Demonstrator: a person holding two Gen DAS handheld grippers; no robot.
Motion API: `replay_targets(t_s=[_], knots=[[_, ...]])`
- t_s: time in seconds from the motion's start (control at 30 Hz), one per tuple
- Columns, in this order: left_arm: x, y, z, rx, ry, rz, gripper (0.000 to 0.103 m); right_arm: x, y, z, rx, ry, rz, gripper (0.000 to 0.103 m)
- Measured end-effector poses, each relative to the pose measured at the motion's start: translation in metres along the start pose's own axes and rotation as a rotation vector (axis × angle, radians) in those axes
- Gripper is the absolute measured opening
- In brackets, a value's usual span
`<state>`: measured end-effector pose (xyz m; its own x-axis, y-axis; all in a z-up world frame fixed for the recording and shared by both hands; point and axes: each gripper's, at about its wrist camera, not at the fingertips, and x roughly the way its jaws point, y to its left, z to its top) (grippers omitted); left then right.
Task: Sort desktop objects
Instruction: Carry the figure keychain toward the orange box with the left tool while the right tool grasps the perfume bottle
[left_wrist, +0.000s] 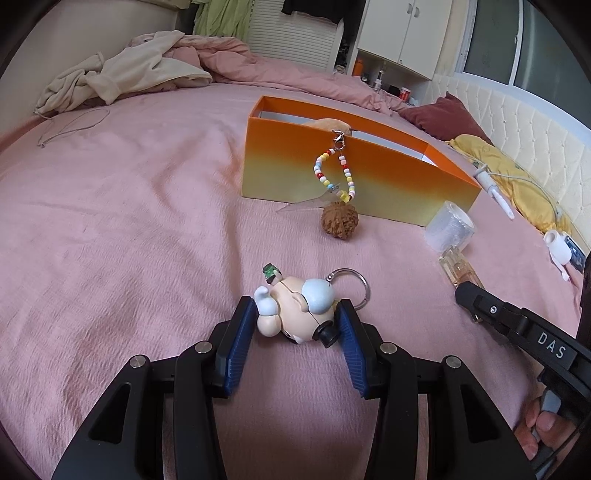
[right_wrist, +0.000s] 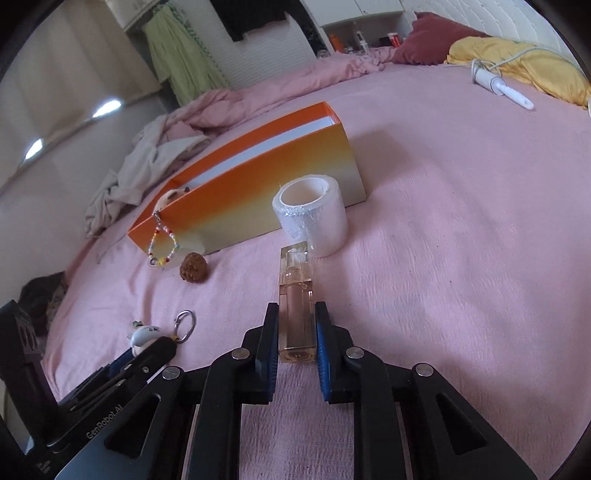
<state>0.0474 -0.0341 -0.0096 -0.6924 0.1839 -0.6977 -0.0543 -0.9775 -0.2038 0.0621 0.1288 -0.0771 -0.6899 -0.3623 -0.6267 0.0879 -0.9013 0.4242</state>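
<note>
We see the left claw (left_wrist: 297, 325) set down low over the pink bed (left_wrist: 129, 229), its blue pads spread to either side of a small figurine keychain (left_wrist: 295, 308); the pads sit right against its flanks, but we cannot tell whether they are pressing it. The right claw (right_wrist: 296, 334) likewise straddles a slim clear tube (right_wrist: 296, 295) lying lengthwise on the bed, its near end between the pads, which stand just beside its walls with a thin gap visible. The keychain is a pale, round-headed figure with a light blue cap, a green topknot and a metal ring (left_wrist: 351, 286) at the far end. The tube is square-edged and transparent with a peach-toned liquid inside. Beyond the tube, touching or nearly touching its far end, stands a roll of clear tape (right_wrist: 312, 218), and behind that an open orange box (right_wrist: 258, 184) fading to pale yellow at the base. A beaded charm (left_wrist: 334, 171) hangs by its clasp over the box's near wall, and a wrinkled brown nut (left_wrist: 340, 219) rests on the bed just in front of it. Farther off lie a yellow pillow (right_wrist: 517, 62), a white charger cable (right_wrist: 495, 83) and crumpled beige clothes (left_wrist: 122, 74).
</note>
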Motion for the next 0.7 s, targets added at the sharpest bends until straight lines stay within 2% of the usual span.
replay_targets(t_s=[0.27,0.4,0.7], knots=[[-0.002,-0.01,0.001,0.002,0.002,0.012,0.047,-0.003,-0.003,-0.001,0.036,-0.015,0.031,0.017],[-0.005,-0.013,0.006,-0.01,-0.003,0.014,0.041,-0.002,-0.006,-0.001,0.049,-0.011,0.043,0.017],[-0.002,-0.033,0.039,0.085,-0.027,0.024,0.041,0.0,-0.008,-0.002,0.052,-0.013,0.046,0.017]])
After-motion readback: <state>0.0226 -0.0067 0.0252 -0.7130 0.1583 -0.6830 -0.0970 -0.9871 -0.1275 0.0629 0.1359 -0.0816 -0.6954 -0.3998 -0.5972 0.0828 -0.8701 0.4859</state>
